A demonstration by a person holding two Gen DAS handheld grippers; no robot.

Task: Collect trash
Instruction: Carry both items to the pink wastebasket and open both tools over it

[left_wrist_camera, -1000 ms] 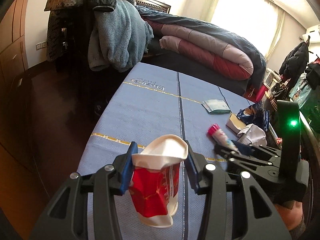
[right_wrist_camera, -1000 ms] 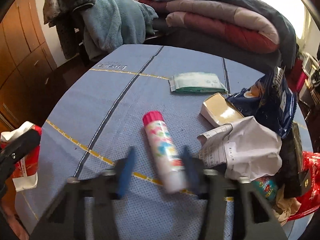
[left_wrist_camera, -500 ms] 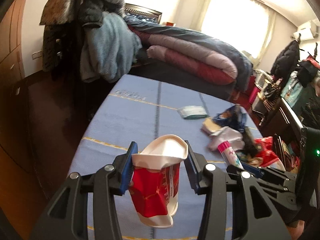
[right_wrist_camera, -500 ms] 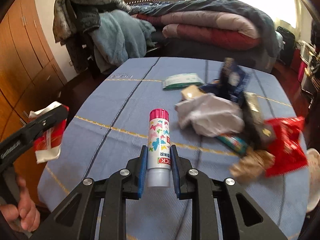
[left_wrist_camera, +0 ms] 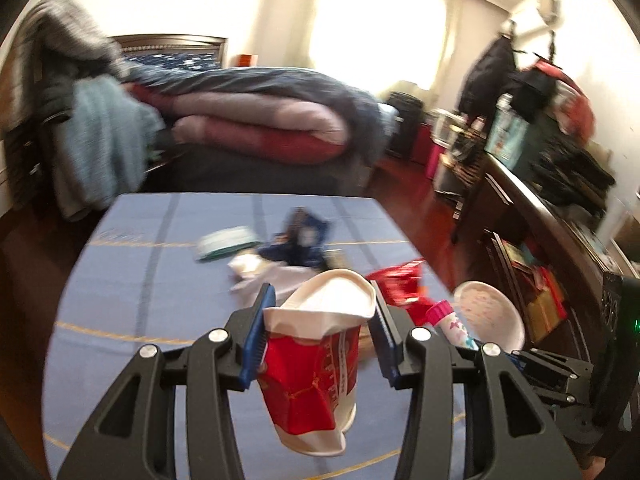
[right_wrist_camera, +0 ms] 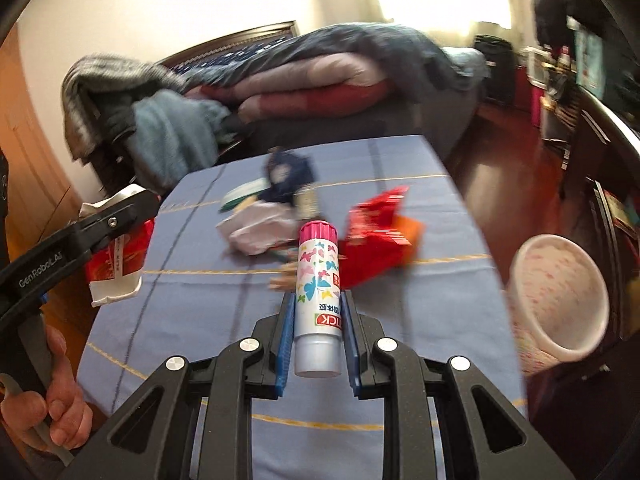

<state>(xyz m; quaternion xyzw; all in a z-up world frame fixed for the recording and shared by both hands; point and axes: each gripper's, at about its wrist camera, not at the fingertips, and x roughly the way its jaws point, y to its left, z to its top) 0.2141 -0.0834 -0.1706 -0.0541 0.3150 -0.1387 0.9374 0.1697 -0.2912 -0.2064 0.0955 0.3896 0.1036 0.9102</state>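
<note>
My left gripper point(left_wrist_camera: 320, 336) is shut on a crushed red and white paper cup point(left_wrist_camera: 312, 368), held above the blue table point(left_wrist_camera: 132, 280); the cup also shows in the right wrist view point(right_wrist_camera: 116, 260). My right gripper point(right_wrist_camera: 318, 336) is shut on a glue stick point(right_wrist_camera: 318, 284) with a pink cap and butterfly print, also seen in the left wrist view point(left_wrist_camera: 450, 326). A pink-speckled white bin point(right_wrist_camera: 560, 296) stands off the table's right edge; it also shows in the left wrist view point(left_wrist_camera: 492, 316).
A pile of trash lies mid-table: crumpled white paper point(right_wrist_camera: 256, 228), a dark blue bag point(right_wrist_camera: 288, 176), a red wrapper point(right_wrist_camera: 380, 232), a green tissue pack point(left_wrist_camera: 226, 242). A bed with folded quilts point(left_wrist_camera: 256, 120) is behind. A dark cabinet point(left_wrist_camera: 540, 240) stands right.
Both grippers have swung to the right with their loads, lifted higher over the table. The white bin has come into view at the right.
</note>
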